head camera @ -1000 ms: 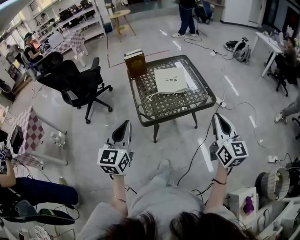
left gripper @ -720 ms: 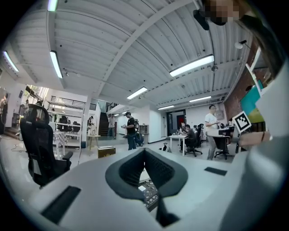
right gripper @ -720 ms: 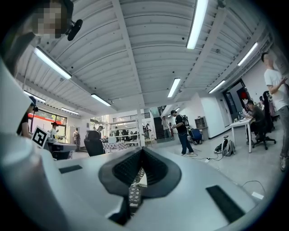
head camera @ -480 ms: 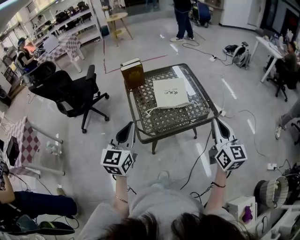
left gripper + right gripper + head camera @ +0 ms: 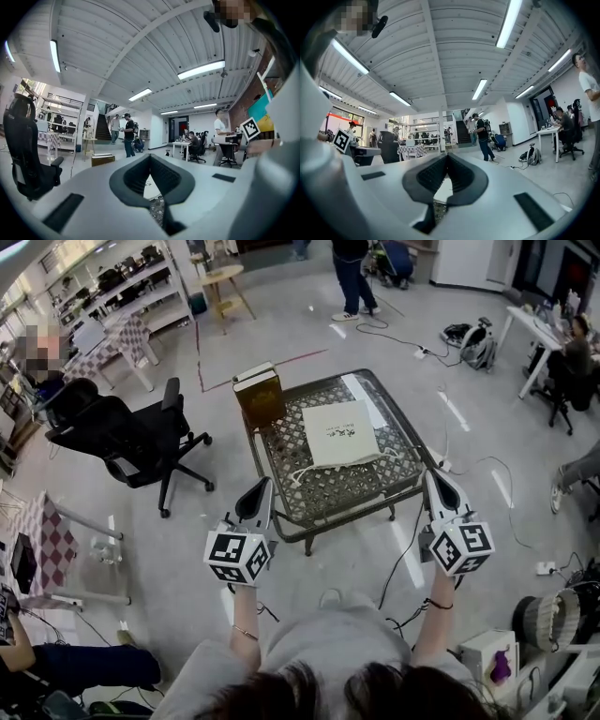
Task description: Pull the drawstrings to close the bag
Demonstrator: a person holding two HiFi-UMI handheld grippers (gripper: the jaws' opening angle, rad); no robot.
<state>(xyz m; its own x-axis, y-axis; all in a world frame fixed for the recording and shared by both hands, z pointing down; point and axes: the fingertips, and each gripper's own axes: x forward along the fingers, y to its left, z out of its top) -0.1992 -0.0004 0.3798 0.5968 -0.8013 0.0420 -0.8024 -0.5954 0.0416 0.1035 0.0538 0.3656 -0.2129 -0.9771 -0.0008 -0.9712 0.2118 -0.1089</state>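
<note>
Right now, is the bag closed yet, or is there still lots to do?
Nothing looks done yet: the white bag lies flat on the table, with its drawstrings slack at its near side. Nothing is in hand: the left gripper and the right gripper are both shut and empty, at the table's near edge. Everything is left: reaching the strings, gripping them and pulling.
</note>
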